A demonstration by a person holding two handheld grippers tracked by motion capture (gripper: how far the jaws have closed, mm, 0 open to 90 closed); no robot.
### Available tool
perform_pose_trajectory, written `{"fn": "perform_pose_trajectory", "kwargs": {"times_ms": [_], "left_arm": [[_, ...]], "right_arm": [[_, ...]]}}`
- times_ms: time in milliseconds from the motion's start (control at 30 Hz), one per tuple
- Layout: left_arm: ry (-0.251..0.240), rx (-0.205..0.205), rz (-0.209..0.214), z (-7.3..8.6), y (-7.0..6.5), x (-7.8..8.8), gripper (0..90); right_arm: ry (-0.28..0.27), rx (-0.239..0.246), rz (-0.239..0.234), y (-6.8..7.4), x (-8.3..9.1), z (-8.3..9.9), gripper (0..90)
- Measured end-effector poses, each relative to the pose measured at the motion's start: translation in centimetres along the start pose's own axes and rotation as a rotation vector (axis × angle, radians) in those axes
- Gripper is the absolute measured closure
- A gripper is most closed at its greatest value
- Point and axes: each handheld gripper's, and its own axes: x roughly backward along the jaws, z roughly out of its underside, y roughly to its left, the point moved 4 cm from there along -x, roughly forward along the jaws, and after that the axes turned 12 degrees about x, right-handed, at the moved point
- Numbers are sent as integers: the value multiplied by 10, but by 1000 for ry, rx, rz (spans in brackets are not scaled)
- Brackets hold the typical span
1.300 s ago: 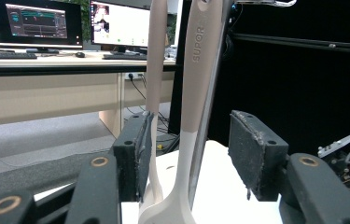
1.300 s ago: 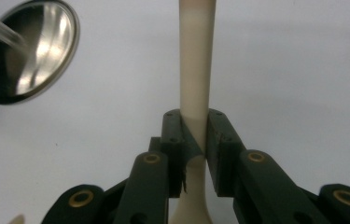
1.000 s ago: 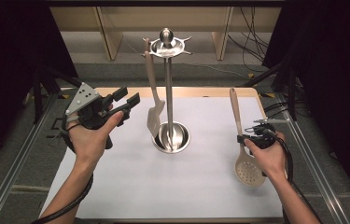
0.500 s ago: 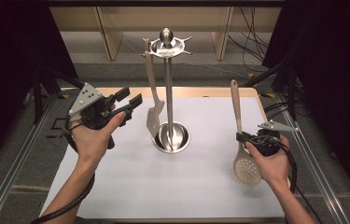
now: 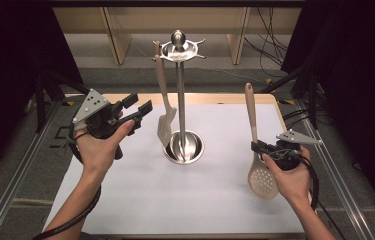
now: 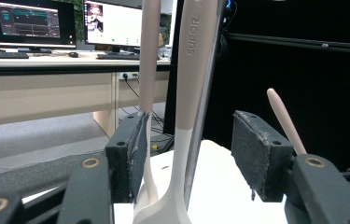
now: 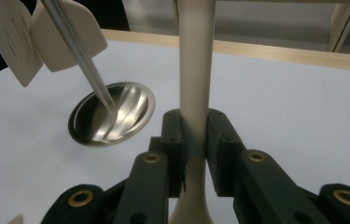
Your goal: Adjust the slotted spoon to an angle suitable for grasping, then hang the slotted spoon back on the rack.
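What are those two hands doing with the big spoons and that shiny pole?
A person is working with kitchen tools at a white table. The right gripper has its jaws shut on the handle of a beige slotted spoon, holding it upright. The left gripper has just been opening its jaws and holds nothing. It sits beside a beige slotted spatula that hangs from the shiny metal utensil stand.

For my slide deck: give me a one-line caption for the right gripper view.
Right gripper shut on a skimmer's handle, beside the steel stand.
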Motion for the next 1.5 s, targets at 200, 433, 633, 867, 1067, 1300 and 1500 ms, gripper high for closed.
{"fn": "perform_pose_trajectory", "kwargs": {"times_ms": [200,433,633,867,1067,1300,1500], "left_arm": [[7,-4,6,2,-2,-1,447],[0,0,6,0,-4,0,442],[-2,-3,15,0,-10,3,426],[1,-7,29,1,-14,0,432],[9,-28,36,3,-19,-5,445],[23,-37,53,7,-25,-10,453],[19,-36,52,7,-24,-11,454]], "right_arm": [[-19,6,-8,2,2,-3,792],[-42,47,-19,11,0,-8,792],[-62,74,-61,24,1,-12,792],[-65,66,-71,38,4,-19,792],[-94,110,-87,45,5,-24,792],[-105,120,-104,53,6,-29,792],[-121,136,-112,57,4,-31,792]]}}
